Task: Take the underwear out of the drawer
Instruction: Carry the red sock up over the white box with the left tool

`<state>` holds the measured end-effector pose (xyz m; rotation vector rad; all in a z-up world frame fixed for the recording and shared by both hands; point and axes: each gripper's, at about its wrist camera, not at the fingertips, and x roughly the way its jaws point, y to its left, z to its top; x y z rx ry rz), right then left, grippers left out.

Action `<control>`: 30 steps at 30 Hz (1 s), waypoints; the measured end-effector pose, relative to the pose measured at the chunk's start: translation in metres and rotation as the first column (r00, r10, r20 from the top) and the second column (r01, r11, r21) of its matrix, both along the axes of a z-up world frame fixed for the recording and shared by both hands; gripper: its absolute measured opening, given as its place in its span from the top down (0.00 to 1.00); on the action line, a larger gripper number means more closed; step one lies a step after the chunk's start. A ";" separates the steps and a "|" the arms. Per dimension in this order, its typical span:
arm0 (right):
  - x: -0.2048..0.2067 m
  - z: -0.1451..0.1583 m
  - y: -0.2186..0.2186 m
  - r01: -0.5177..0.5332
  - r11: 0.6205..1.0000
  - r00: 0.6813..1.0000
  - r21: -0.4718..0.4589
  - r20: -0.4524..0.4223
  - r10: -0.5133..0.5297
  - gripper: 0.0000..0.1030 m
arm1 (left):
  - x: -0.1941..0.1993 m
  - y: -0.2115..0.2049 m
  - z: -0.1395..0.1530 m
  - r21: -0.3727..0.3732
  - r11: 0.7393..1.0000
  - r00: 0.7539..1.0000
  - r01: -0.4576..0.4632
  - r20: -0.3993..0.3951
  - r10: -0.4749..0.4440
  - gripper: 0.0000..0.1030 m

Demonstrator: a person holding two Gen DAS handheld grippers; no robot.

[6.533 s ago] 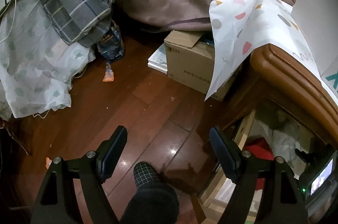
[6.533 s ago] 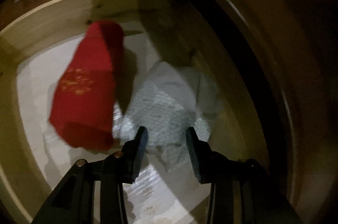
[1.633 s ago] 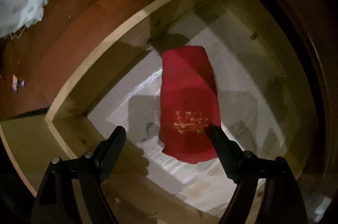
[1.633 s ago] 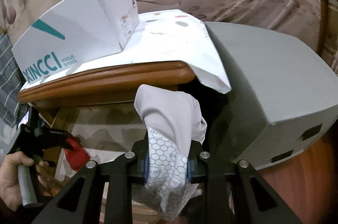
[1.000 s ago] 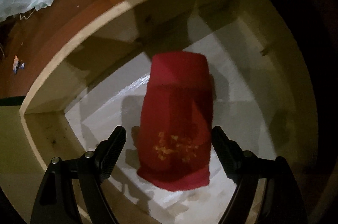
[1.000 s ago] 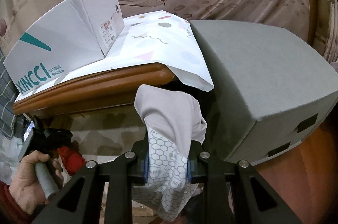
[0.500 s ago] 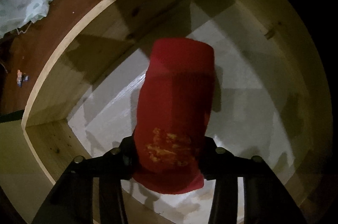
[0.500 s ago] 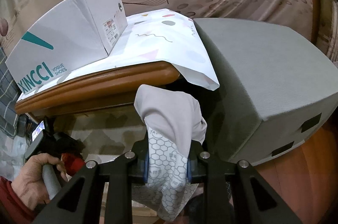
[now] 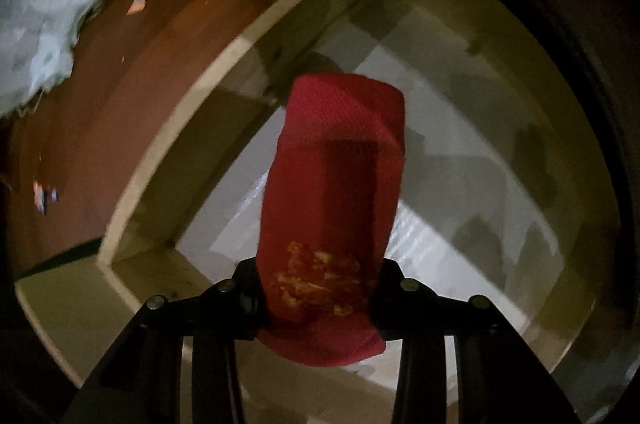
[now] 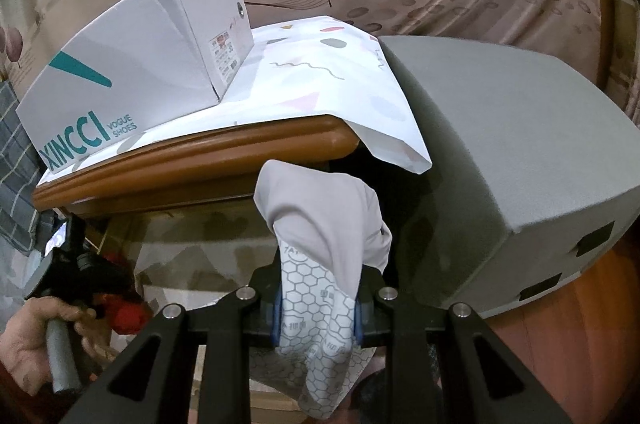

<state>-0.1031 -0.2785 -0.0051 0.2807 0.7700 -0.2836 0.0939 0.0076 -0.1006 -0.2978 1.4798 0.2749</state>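
My left gripper [image 9: 316,298] is shut on red underwear [image 9: 340,184] with a yellow print and holds it a little above the white-lined floor of the open wooden drawer [image 9: 192,112]. My right gripper [image 10: 318,308] is shut on grey underwear [image 10: 320,220] with a hexagon-patterned white part, held up outside the drawer in front of the wooden cabinet top [image 10: 192,160]. In the right wrist view the left gripper [image 10: 80,264] shows at lower left in a hand, with the red underwear [image 10: 126,316] in it.
A white XINCCI shoe box [image 10: 132,64] sits on a patterned cloth [image 10: 320,76] on the cabinet. A grey block [image 10: 512,152] stands to the right. Red-brown wooden floor [image 9: 100,104] with white fabric [image 9: 40,44] lies left of the drawer.
My left gripper has closed on the red underwear and lifted it off the drawer floor. The right gripper holds the grey underwear nearly still.
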 end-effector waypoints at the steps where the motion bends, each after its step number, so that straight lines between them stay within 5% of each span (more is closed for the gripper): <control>1: 0.000 0.000 0.000 0.000 1.000 1.000 0.000 -0.001 0.000 0.76 | -0.003 -0.001 0.004 -0.002 1.000 1.000 0.021 0.009 -0.021 0.65; 7: 0.001 0.000 0.003 -0.013 1.000 1.000 0.001 0.001 0.013 0.76 | -0.023 -0.010 0.033 0.026 0.984 0.982 0.174 0.074 -0.176 0.65; 14: 0.004 -0.001 0.003 -0.020 1.000 1.000 0.007 -0.001 0.020 0.76 | -0.047 -0.013 0.077 0.067 0.935 0.920 0.350 0.165 -0.356 0.65; 19: 0.005 -0.002 0.004 -0.025 1.000 1.000 0.010 -0.004 0.026 0.76 | -0.067 -0.007 0.114 0.129 0.881 0.848 0.455 0.240 -0.473 0.65; 24: 0.005 -0.003 0.004 -0.026 1.000 1.000 0.012 -0.006 0.026 0.76 | -0.086 0.001 0.165 0.217 0.807 0.738 0.549 0.328 -0.590 0.65; 30: 0.006 -0.003 0.004 -0.024 1.000 1.000 0.004 -0.006 0.024 0.76 | -0.089 0.006 0.252 0.306 0.757 0.610 0.577 0.455 -0.649 0.65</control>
